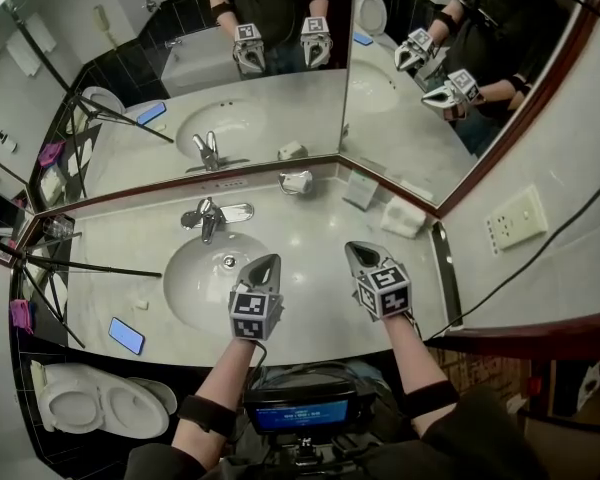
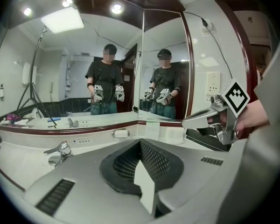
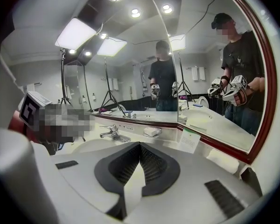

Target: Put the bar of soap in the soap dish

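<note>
A chrome soap dish (image 1: 296,182) stands at the back of the counter, by the mirror corner. A white bar of soap (image 2: 121,133) lies in it, and the right gripper view shows the soap dish (image 3: 152,132) too. My left gripper (image 1: 269,261) hovers over the right rim of the basin, shut and empty. My right gripper (image 1: 354,249) hangs over the counter just to its right, also shut with nothing in it. Both point toward the mirror, well short of the dish. In the left gripper view the right gripper (image 2: 200,120) shows at the right.
A faucet (image 1: 208,215) sits behind the oval basin (image 1: 195,288). A paper card (image 1: 360,190) and a folded white towel (image 1: 403,218) lie at the back right. A blue phone (image 1: 126,335) rests at the counter's front left. Tripod legs (image 1: 90,268) cross the left side.
</note>
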Demonstrator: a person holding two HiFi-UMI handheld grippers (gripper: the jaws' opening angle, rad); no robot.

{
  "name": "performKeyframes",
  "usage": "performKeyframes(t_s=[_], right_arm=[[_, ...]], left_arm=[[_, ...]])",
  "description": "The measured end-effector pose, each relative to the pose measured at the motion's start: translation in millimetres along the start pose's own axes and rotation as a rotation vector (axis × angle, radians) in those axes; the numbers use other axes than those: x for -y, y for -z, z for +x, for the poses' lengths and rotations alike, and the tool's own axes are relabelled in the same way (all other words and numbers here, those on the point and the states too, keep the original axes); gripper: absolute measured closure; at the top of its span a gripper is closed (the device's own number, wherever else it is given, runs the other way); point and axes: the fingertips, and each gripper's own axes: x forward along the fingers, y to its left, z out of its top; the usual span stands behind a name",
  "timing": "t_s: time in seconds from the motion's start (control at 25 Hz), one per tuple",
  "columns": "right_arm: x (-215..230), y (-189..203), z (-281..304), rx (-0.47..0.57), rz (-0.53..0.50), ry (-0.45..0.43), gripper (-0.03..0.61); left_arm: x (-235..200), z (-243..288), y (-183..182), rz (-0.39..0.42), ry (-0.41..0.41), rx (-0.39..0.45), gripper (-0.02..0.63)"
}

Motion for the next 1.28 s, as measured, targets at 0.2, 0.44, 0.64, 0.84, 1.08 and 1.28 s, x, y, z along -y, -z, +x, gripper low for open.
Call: performKeyframes(t_s=[0.2, 0.44, 0.64, 0.84, 1.08, 1.28], right_arm=[[1.1, 2.1, -1.9, -0.008, -0.013, -0.005, 0.558], [3.7, -0.7, -3.0, -0.017, -0.037, -0.006, 0.558], [4.3, -3.0, 1.2, -0.03, -0.051, -0.015, 0.558], [3.7, -8.1, 10.6, -0.044, -0.073, -0.019, 0.558], [9.6, -16.2, 24.8, -0.063, -0.096, -0.019, 0.558], [18.3, -24.1, 40.0, -0.068, -0.1, -0.017, 0.558]], left_arm=[[2.4, 1.1, 6.5, -0.013, -0.025, -0.005, 0.612], [5.4, 9.4, 8.0, -0.016, -0.04, -0.009, 0.612], [5.6, 21.8, 6.3, -0.021, -0.042, -0.018, 0.599], [1.4, 41.1, 1.7, -0.02, -0.025, -0.041, 0.497], [-8.6, 78.2, -2.8, -0.036, 0.002, -0.087, 0.329], [-22.3, 122.5, -8.7, -0.027, 0.007, -0.127, 0.195]])
